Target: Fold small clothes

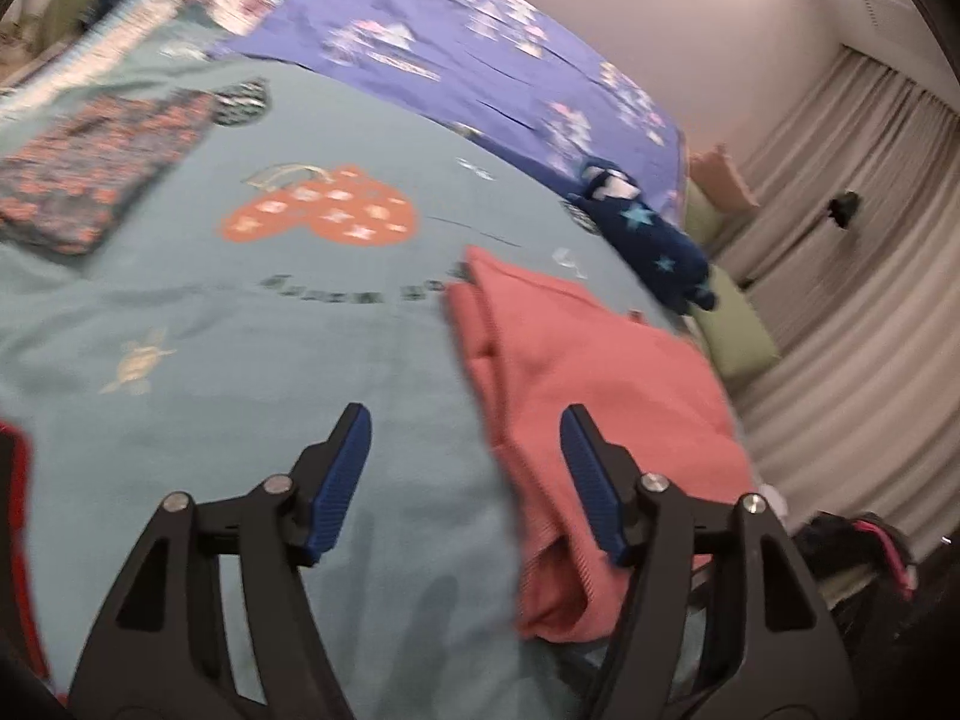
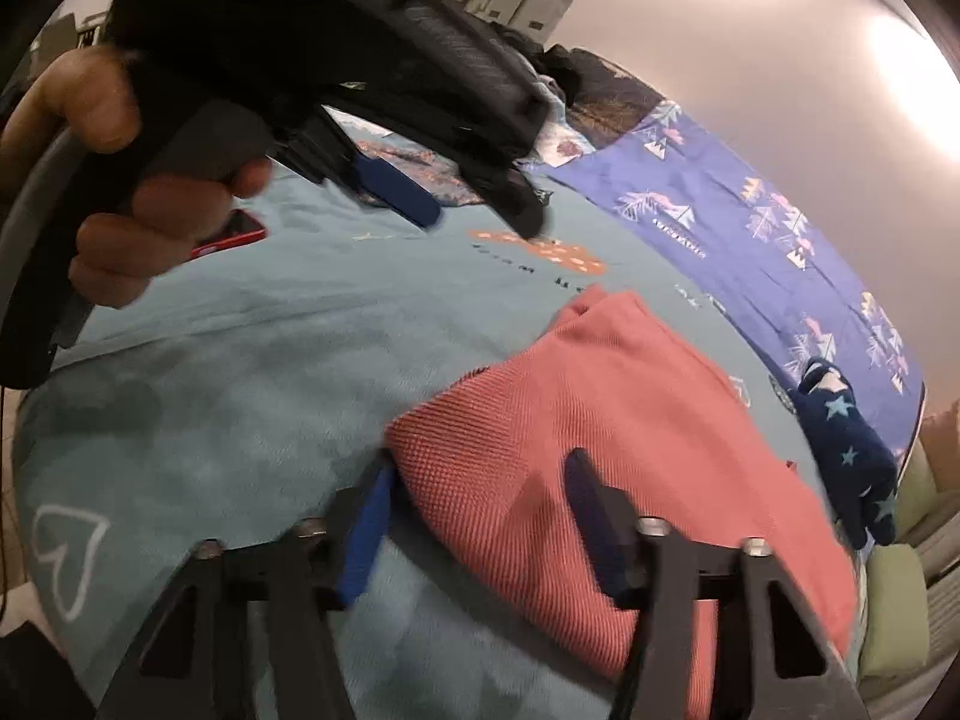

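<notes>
**Q:** Bedroom setup, teal bedspread [image 1: 252, 324] with a purple sheet [image 1: 456, 42] across the far side and curtains off the right edge. What's laid out, left to right?

**A:** Near the far-left edge a patterned folded garment [image 1: 102, 174] is seen. Next, the left gripper [image 1: 462, 438] is held wide open over bare bedspread, nothing gripped. Just right of it the pink garment [image 1: 576, 360] is spread near the right edge, its long axis running from the near edge away toward the purple sheet. A navy star-print garment [image 1: 654, 240] is bunched at the far-right edge.

**Q:** And the right gripper?

**A:** The right gripper [image 2: 474, 480] is opened wide too, with the pink garment's near-left corner sitting between its fingers, not pinched yet. It's judged the nearer one; the left gripper would have to be shifted rightward to catch the cloth's left long edge.
</notes>
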Motion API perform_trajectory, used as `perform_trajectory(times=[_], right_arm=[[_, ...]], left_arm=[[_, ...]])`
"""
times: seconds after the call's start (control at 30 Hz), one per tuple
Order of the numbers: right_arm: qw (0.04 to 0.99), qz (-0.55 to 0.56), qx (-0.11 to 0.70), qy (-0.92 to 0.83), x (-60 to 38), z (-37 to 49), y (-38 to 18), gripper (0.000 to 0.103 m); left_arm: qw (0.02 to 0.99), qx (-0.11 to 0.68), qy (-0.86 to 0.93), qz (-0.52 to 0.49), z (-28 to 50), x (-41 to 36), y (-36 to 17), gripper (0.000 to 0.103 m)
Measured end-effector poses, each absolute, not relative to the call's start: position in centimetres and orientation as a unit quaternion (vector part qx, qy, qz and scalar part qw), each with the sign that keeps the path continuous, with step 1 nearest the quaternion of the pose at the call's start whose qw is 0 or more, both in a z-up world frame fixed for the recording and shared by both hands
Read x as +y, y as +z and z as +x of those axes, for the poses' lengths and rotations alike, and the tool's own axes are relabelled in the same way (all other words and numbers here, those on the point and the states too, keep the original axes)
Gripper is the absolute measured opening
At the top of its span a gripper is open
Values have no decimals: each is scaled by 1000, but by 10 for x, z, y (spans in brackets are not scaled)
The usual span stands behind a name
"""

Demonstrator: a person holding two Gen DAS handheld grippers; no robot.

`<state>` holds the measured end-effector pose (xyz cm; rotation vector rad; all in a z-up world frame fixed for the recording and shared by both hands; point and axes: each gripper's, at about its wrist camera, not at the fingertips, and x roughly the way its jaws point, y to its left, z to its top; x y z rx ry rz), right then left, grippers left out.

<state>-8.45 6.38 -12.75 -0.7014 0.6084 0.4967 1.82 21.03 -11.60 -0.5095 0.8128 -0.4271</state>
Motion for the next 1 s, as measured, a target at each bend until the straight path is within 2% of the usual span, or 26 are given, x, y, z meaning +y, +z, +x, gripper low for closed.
perform_trajectory(times=[0.03, 0.07, 0.23, 0.3, 0.33, 0.37, 0.4, 0.43, 0.6, 1.0], right_arm=[[866, -328, 293, 238, 62, -84, -126, 25], [867, -321, 296, 240, 62, -82, -125, 20], [872, -267, 322, 254, 49, -75, -114, 15], [874, -247, 330, 259, 44, -71, -112, 12], [875, -230, 335, 264, 40, -67, -110, 11], [876, -218, 338, 267, 38, -67, -108, 10], [877, -208, 340, 269, 36, -66, -108, 10], [878, -195, 342, 273, 32, -64, -106, 8], [881, -155, 338, 292, 24, -68, -90, 6], [886, -31, 337, 317, -21, -57, -63, 5]], left_arm=[[856, 392, -226, -249, 29, 205, -118, 70], [850, 396, -239, -252, 35, 200, -119, 70], [815, 455, -258, -248, 87, 169, -140, 71], [821, 445, -262, -243, 99, 162, -142, 70], [821, 442, -266, -244, 103, 161, -141, 65], [817, 445, -271, -247, 107, 158, -141, 55], [813, 453, -270, -249, 111, 156, -143, 29], [810, 462, -263, -247, 114, 155, -144, 14], [797, 467, -263, -277, 118, 163, -144, 11], [815, 460, -262, -235, 123, 139, -99, 10]])
